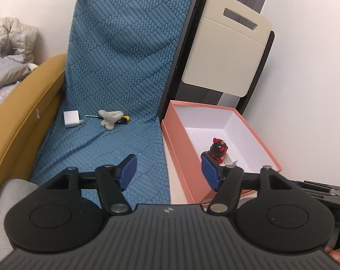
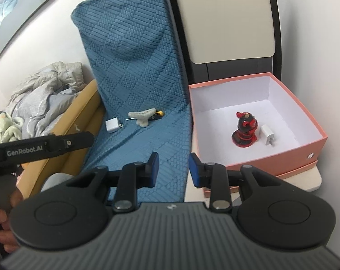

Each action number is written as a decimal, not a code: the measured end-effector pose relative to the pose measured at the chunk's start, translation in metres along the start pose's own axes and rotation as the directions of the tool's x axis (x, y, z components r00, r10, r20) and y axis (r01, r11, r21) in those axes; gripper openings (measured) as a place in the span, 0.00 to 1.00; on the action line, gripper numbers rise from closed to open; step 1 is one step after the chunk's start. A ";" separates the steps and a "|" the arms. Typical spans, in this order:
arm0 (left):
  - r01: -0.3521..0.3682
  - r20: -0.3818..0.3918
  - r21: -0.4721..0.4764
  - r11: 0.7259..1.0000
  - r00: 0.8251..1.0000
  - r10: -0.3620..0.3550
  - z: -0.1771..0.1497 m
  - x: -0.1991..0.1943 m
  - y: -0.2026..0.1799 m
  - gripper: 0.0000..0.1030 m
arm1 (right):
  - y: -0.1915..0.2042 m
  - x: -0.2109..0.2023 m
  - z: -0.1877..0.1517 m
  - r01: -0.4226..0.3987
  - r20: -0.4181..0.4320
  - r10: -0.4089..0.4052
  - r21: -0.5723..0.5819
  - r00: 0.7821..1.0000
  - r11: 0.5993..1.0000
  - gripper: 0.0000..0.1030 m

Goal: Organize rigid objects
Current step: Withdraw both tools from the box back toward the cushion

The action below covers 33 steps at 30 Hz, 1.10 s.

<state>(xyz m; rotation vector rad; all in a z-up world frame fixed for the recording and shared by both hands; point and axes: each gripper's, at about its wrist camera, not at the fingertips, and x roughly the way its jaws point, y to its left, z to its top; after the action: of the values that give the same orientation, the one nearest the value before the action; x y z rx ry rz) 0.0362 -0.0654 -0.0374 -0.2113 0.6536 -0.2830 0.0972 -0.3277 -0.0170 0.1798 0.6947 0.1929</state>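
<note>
A pink box (image 2: 314, 145) with a white inside stands right of a blue quilted seat cover (image 2: 134, 67). In it are a red and black figurine (image 2: 245, 130) and a white charger (image 2: 267, 135). On the cover lie another white charger (image 2: 112, 124), a grey coral-like piece (image 2: 141, 117) and a yellow-handled screwdriver (image 2: 157, 113) partly under it. They also show in the left wrist view: charger (image 1: 71, 118), grey piece (image 1: 108, 118), figurine (image 1: 217, 150), box (image 1: 181, 155). My left gripper (image 1: 168, 172) is open and empty. My right gripper (image 2: 173, 168) is open and empty.
A beige and black panel (image 1: 224, 51) stands behind the box. A mustard armrest (image 1: 23, 117) borders the cover on the left, with crumpled grey bedding (image 2: 39, 99) beyond it. The left gripper's body (image 2: 39, 147) shows at the left of the right wrist view.
</note>
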 end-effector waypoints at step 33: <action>-0.100 -0.040 -0.084 0.992 0.995 0.096 0.001 0.088 0.102 0.71 | 0.024 0.104 -0.016 -0.044 -0.040 0.042 -0.063 0.998 0.997 0.41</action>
<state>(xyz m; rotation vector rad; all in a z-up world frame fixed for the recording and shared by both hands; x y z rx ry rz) 0.1235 0.0021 -0.1150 -0.2558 0.7104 -0.1648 0.1623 -0.2781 -0.0878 0.1303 0.7226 0.2597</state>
